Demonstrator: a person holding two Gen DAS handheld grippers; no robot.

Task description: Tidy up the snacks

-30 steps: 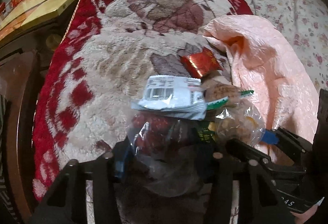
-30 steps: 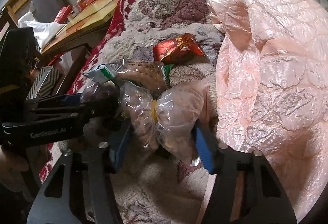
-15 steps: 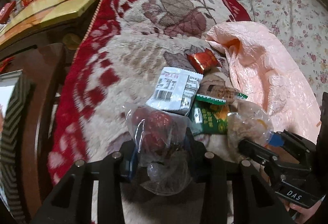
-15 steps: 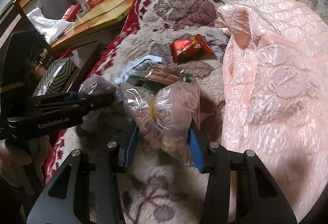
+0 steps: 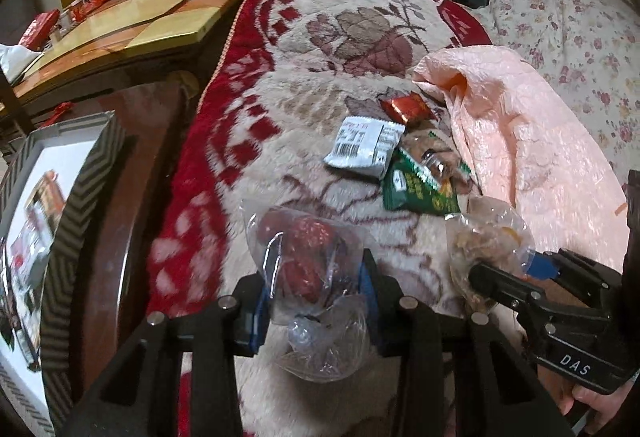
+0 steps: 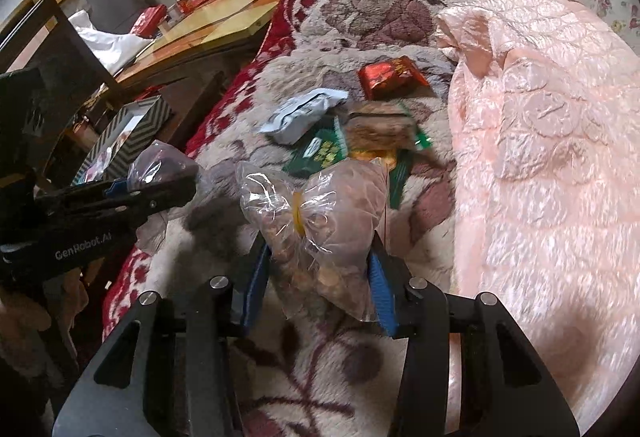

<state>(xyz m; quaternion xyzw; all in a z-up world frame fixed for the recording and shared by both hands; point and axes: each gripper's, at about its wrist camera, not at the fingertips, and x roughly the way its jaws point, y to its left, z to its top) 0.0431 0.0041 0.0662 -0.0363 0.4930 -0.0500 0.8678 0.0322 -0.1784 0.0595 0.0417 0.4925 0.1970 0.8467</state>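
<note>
My left gripper (image 5: 316, 293) is shut on a clear bag of red dates (image 5: 308, 261) and holds it above the blanket; it shows from the side in the right wrist view (image 6: 160, 193). My right gripper (image 6: 318, 277) is shut on a clear bag of brown nuts (image 6: 320, 213) tied with a yellow band; it also shows in the left wrist view (image 5: 488, 237). On the blanket beyond lie a white packet (image 5: 364, 147), a green packet (image 5: 416, 191), a clear-wrapped brown snack (image 6: 380, 129) and a red packet (image 5: 408, 107).
A floral red-and-cream blanket (image 5: 320, 49) covers the surface. A pink quilt (image 6: 540, 117) lies at the right. A patterned box (image 5: 52, 229) with packets inside stands at the left, beside a dark wooden chair. A wooden table (image 5: 132, 25) stands behind.
Both grippers have lifted and pulled back from the snack pile with their bags. The green packet under the pile has come into view. The box at the left has entered the left view.
</note>
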